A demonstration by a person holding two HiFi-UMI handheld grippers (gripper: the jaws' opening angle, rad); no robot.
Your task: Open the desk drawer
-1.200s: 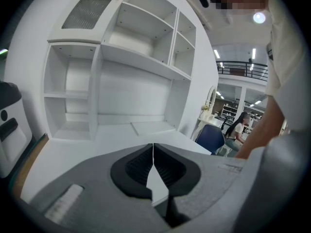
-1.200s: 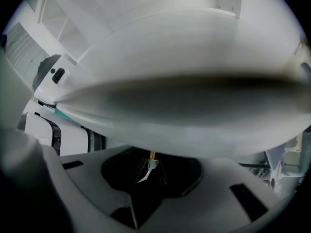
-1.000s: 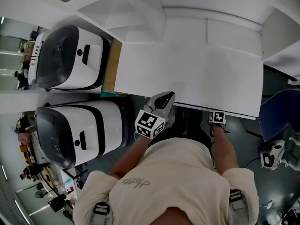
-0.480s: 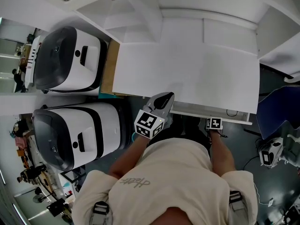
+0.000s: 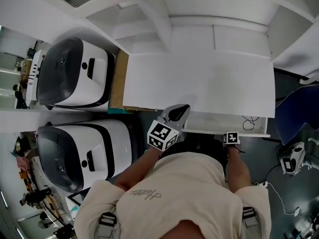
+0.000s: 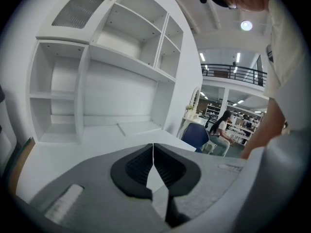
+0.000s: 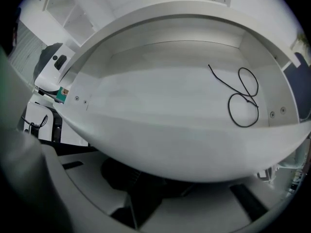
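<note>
Person in a beige shirt (image 5: 174, 193) stands right at the front of a white desk, a gripper in each hand.

Right gripper (image 5: 230, 138) is low, at the drawer's front panel, towards its right end. In the right gripper view its dark pads sit drawn together. The tips are tucked out of sight under the panel's lower edge, so I can't tell whether they pinch anything.

Left gripper (image 6: 153, 152) is higher, over the desk's front edge, just left of the drawer. Its jaws are closed tip to tip with nothing between them, and it is not touching the drawer.

Drawer (image 5: 209, 123) is white, wide and shallow. It hangs under the desk top (image 5: 199, 78) at the right half of the front edge. It is pulled partly out, so a strip of its inside shows past the edge. The floor is plain white and the walls are low, with small screw dots near both ends. The front panel is plain white, and no handle shows in any view. One thin black cable (image 7: 243, 98) lies in loose loops towards the drawer's right end.

The desk top is bare white, with a wooden side panel (image 5: 118, 81) along its left edge. Behind it stands a white shelf unit (image 6: 121, 42) with open compartments.

Left of the desk are two white-and-black machines (image 5: 75, 68) with dark domed covers, one behind the other. Further off at the right, in the left gripper view, a blue chair (image 6: 197, 137) stands in the room.
</note>
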